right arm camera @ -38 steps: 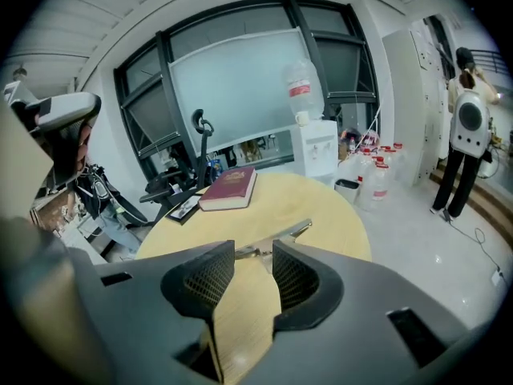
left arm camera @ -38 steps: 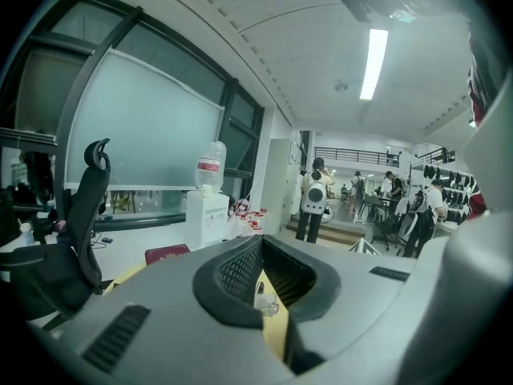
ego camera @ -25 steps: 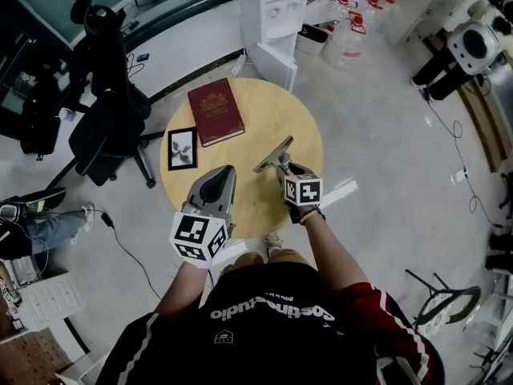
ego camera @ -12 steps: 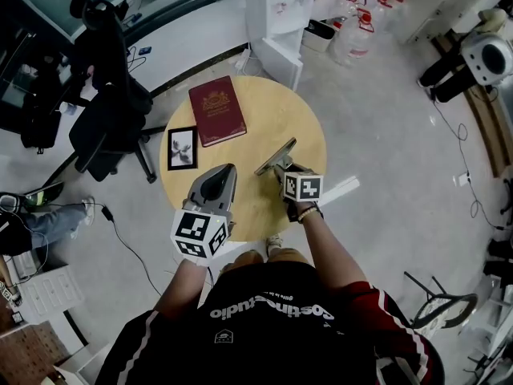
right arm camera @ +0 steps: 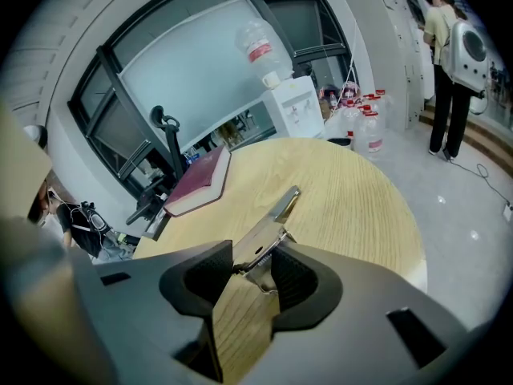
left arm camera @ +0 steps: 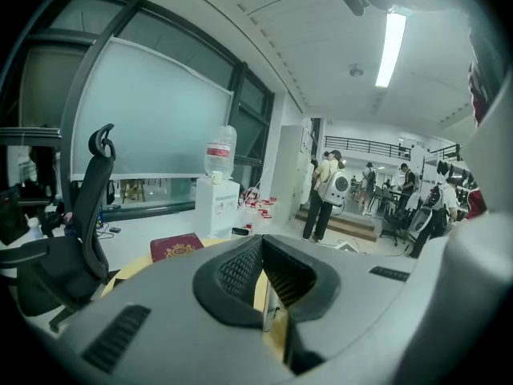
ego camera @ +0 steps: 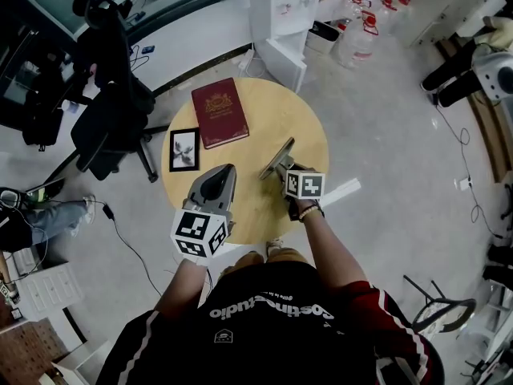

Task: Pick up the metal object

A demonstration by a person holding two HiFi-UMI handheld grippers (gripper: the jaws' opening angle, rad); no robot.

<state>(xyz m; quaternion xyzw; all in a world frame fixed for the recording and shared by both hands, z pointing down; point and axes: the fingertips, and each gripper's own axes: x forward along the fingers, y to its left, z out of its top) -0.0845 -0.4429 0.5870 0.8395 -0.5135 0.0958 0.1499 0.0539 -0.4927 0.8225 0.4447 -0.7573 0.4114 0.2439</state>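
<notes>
**Grasp made, lift pending**

In the right gripper view, the right gripper (right arm camera: 252, 257) has its jaws clamped on the near end of the metal object (right arm camera: 271, 219). The obj's far end points toward the red book (right arm camera: 196, 184) at upper left. In the head view it sits centre-right on the round wooden surface (ego camera: 280, 107), tilted; can't tell if it's clear of the wood yet. The left gripper (left arm camera: 262, 251) hangs at lower left w/ jaws together, nothing btwn them. Step in hand: securing the grasp. Next move likely calls for a straight raise w/ steady squeeze, since the thin metal could pivot.
</notes>
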